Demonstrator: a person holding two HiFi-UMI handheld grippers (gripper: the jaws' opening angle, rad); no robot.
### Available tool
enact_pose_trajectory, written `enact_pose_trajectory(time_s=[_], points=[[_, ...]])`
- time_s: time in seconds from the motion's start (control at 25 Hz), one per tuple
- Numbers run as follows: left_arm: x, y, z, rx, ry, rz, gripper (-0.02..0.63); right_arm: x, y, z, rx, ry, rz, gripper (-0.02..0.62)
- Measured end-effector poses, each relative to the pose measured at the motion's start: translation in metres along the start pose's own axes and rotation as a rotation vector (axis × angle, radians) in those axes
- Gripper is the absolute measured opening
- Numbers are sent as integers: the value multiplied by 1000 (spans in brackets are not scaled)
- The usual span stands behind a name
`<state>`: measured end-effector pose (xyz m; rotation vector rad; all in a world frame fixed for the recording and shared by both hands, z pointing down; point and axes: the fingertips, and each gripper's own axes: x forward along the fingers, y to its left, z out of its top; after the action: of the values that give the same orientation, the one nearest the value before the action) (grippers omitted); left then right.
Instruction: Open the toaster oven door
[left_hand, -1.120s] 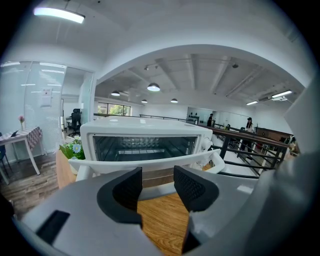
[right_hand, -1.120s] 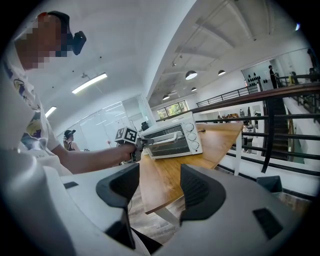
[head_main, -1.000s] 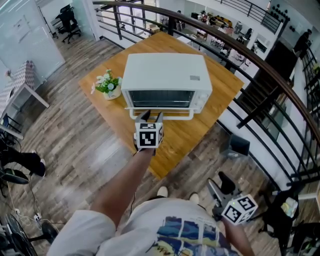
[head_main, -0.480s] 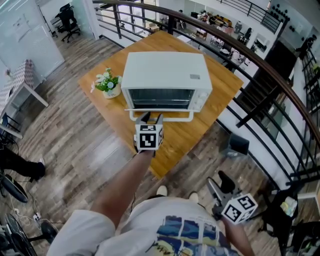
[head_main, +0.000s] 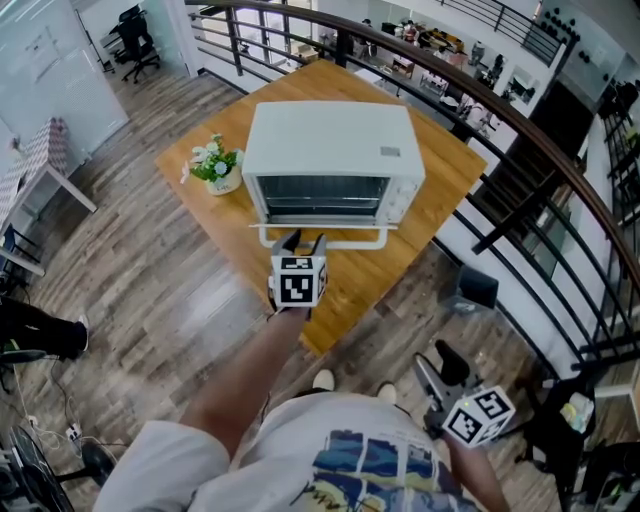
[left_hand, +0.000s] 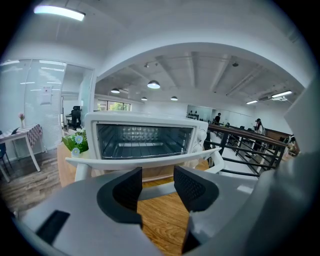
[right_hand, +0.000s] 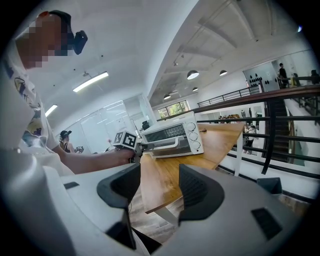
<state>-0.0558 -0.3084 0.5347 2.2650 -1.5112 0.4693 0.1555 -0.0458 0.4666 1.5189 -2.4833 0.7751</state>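
The left gripper (head_main: 300, 241) reaches out over the near corner of the table. Its jaws stand apart and press on nothing. The right gripper (right_hand: 159, 190) hangs low beside the person's body, well apart from the table. Its jaws are also apart, have just been closing a little, and have nothing between them.

A wood-plank floor (head_main: 150, 290) lies all around, and a dark curved railing (right_hand: 280, 93) runs behind the table and to its right. The square wooden table (head_main: 350, 295) carries the white toaster oven (head_main: 330, 140), which faces the person. A small pot of flowers (head_main: 218, 168) stands just beside the oven's left end, off to the side of the left gripper's line to the door.

The door (left_hand: 142, 161) is tipped outward at its top edge, and the wire rack inside shows above that edge. How far down the door has swung I cannot tell. Its white handle (left_hand: 156, 191) stands out from the door on two posts. In the left gripper view the handle's bar runs crosswise through the gap between the two pads. In the head view the fingertips overlap the bar a little left of its middle. Whether they touch it cannot be made out.
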Motion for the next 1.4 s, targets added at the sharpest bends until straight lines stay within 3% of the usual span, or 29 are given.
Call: enact_pose_trajectory(time_s=[1.4], points=[[-6,-7,-44,-2,25,-15,189,11,4,-1,-27,18,6,227]])
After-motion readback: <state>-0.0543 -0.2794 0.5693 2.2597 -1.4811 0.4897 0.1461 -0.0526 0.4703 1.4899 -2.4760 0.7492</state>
